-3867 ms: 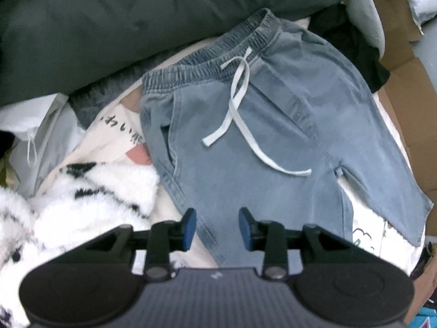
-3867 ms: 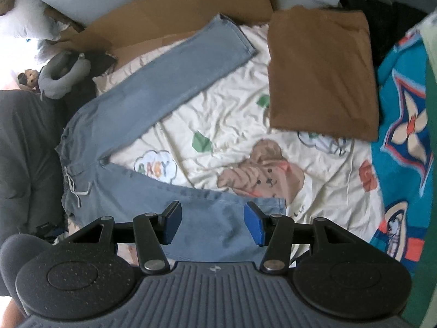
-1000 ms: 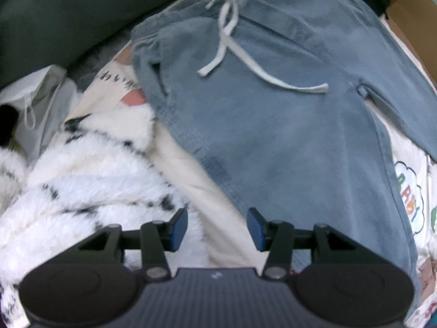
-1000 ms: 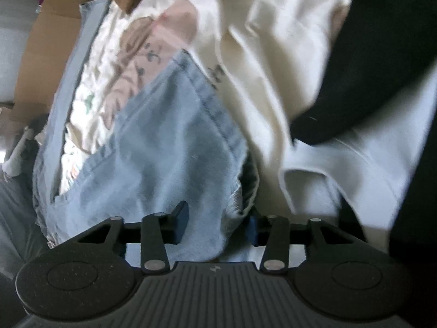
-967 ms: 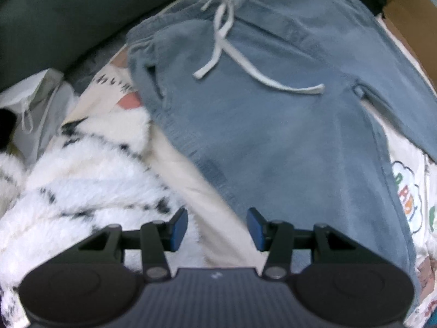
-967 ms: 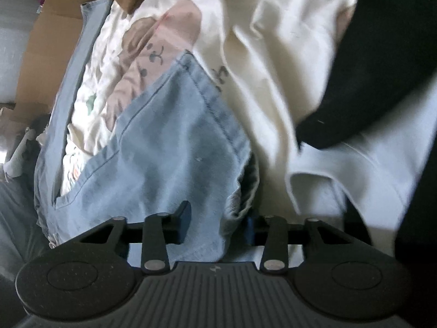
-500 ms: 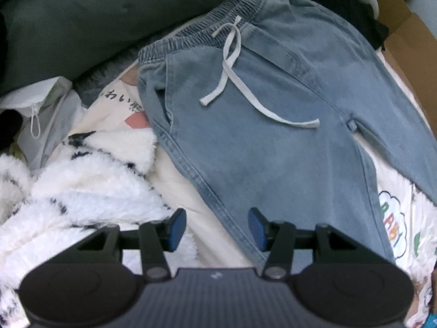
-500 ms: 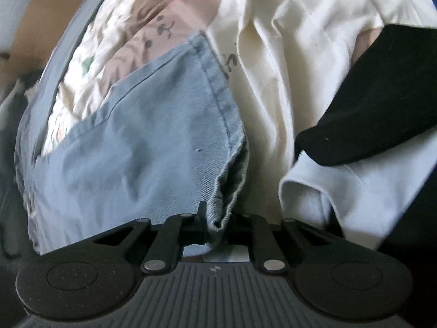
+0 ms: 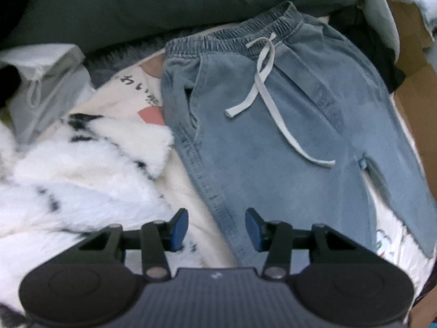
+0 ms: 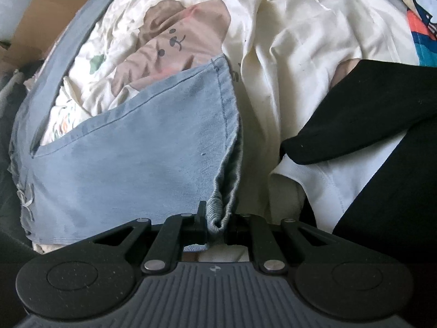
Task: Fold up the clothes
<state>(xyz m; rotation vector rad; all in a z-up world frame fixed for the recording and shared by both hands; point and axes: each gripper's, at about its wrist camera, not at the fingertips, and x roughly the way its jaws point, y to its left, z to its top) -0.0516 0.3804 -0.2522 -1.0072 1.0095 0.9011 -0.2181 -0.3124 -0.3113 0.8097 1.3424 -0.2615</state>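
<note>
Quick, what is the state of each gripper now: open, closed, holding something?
Left gripper: open, holding nothing, above the side seam of the jeans.
Right gripper: closed on the hem of one jeans leg.

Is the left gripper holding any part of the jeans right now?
No. The left gripper has its fingers apart with nothing pinched between them, above the side seam of the jeans.

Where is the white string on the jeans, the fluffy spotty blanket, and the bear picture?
white string point(image 9: 269, 114): left wrist view, on the long strand below the knot.
fluffy spotty blanket point(image 9: 82, 169): left wrist view, on its white fur.
bear picture point(image 10: 169, 43): right wrist view, on the bear's face.
</note>
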